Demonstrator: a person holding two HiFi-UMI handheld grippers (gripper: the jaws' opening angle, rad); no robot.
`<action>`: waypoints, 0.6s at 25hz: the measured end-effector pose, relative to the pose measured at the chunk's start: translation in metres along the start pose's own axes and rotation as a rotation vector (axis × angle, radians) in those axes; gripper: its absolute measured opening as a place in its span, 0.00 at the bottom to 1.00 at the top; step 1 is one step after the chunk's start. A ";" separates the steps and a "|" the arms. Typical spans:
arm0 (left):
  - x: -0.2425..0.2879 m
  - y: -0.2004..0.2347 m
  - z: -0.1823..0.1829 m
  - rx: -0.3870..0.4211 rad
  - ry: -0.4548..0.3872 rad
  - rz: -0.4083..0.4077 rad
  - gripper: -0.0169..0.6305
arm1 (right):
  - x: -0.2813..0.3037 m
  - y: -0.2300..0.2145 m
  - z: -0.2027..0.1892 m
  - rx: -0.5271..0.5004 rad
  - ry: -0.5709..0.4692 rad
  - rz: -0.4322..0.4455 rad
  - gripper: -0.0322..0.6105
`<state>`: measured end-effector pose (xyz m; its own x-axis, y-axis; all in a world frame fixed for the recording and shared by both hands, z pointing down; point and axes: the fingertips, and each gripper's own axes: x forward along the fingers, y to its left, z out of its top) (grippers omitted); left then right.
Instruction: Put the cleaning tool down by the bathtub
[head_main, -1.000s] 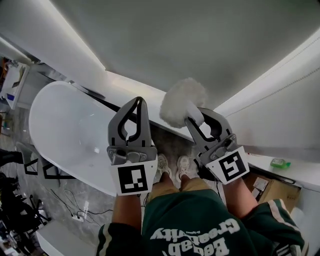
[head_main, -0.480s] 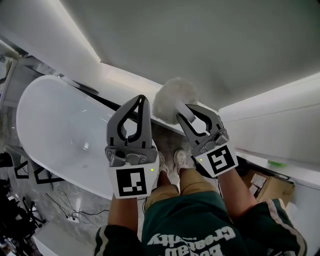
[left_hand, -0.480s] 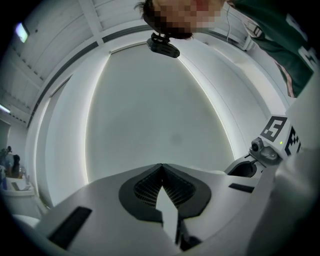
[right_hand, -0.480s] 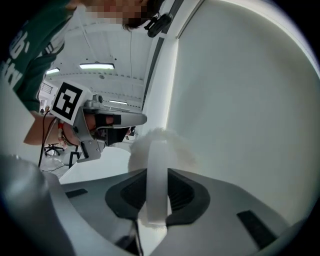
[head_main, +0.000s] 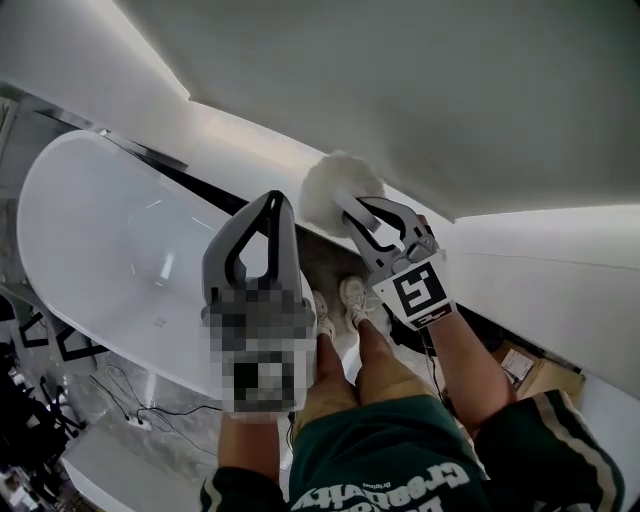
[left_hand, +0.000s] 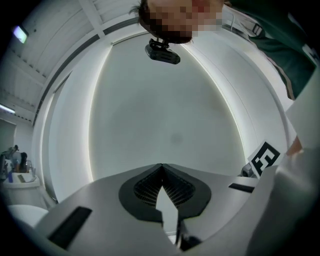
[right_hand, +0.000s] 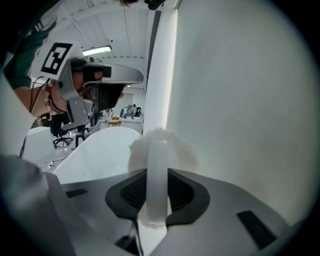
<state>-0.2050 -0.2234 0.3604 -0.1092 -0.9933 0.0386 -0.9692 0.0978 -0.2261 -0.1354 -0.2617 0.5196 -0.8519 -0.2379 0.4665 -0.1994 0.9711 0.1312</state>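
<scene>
The right gripper (head_main: 352, 210) has its jaws clamped on the slim white handle of the fluffy cleaning tool (head_main: 338, 183). The handle runs straight up between the pads, and the woolly head sits just beyond the jaw tips. The left gripper (head_main: 276, 200) has its jaws together with nothing between them. It is held up beside the right one and carries nothing.

The bathtub (head_main: 110, 250) lies below and to the left of both sets of jaws. A white ledge (head_main: 245, 155) runs along the wall past the tips, and the tool's head hangs about over its edge.

The height worries me most. If the jaws let go from up here, the tool would likely bounce. It could then slip into the tub or into the dark gap between tub and ledge instead of settling beside it. The handle is also narrow and looks smooth, with the bulky head out front, so a quick tilt of the wrist could make it swivel in the pads. The person's shoes (head_main: 350, 297) are right under the jaws, so a dropped tool could land on them.

By my count there are two grippers, one cleaning tool, one bathtub, one ledge and two shoes.
</scene>
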 end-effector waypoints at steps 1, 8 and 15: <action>0.001 -0.001 -0.003 -0.003 0.001 0.001 0.04 | 0.006 -0.003 -0.009 -0.001 0.023 0.003 0.19; 0.004 -0.009 -0.038 -0.019 0.049 0.018 0.04 | 0.051 -0.011 -0.069 0.020 0.171 0.065 0.19; 0.010 0.011 -0.075 -0.048 0.082 0.046 0.04 | 0.110 -0.002 -0.123 0.050 0.281 0.131 0.19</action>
<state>-0.2336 -0.2274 0.4317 -0.1700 -0.9794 0.1093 -0.9719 0.1484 -0.1826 -0.1693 -0.2921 0.6781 -0.7064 -0.0996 0.7008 -0.1264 0.9919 0.0136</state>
